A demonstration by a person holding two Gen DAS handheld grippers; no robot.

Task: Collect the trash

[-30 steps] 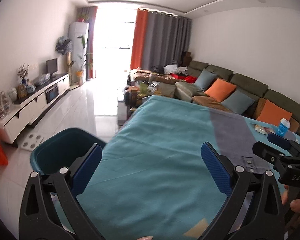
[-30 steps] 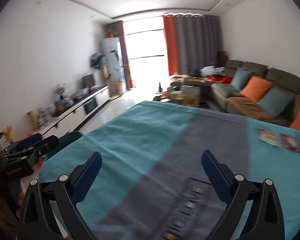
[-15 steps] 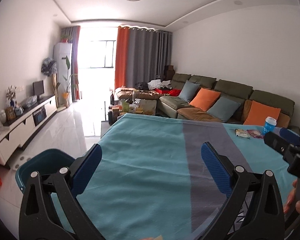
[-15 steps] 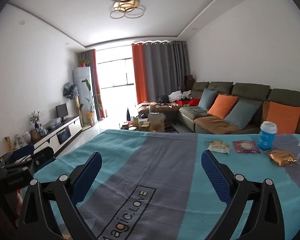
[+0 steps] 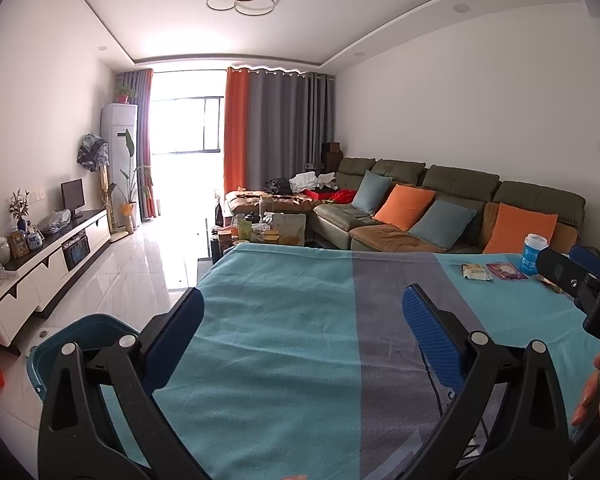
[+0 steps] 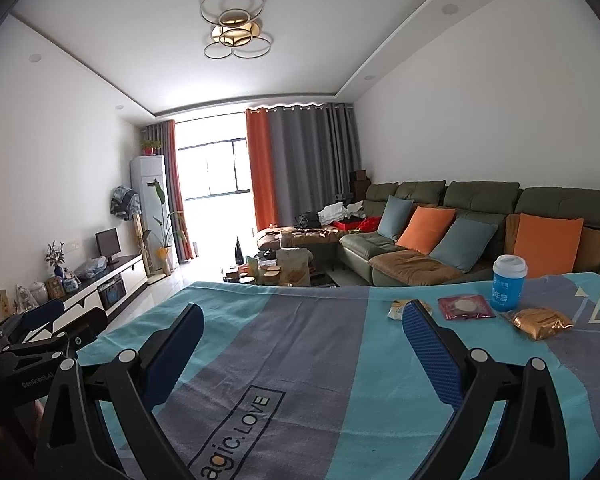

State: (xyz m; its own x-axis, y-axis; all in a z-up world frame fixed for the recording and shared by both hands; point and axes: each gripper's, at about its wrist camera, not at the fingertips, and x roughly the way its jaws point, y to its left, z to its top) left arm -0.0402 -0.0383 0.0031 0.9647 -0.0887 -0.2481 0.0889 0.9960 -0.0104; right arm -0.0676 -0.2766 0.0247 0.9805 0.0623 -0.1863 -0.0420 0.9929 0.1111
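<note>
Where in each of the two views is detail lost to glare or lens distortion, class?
Left wrist view: the window is blown out to white, glare spreads down the floor, and the ceiling edge bows. Right wrist view: the window is milder, with frames readable; the fisheye curves the wall lines; the blue cup and gold wrapper stay sharp.

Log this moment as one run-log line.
left gripper: open, empty | right gripper: open, empty | trash on table: blue cup, red packet, gold wrapper | bin: left of table
</note>
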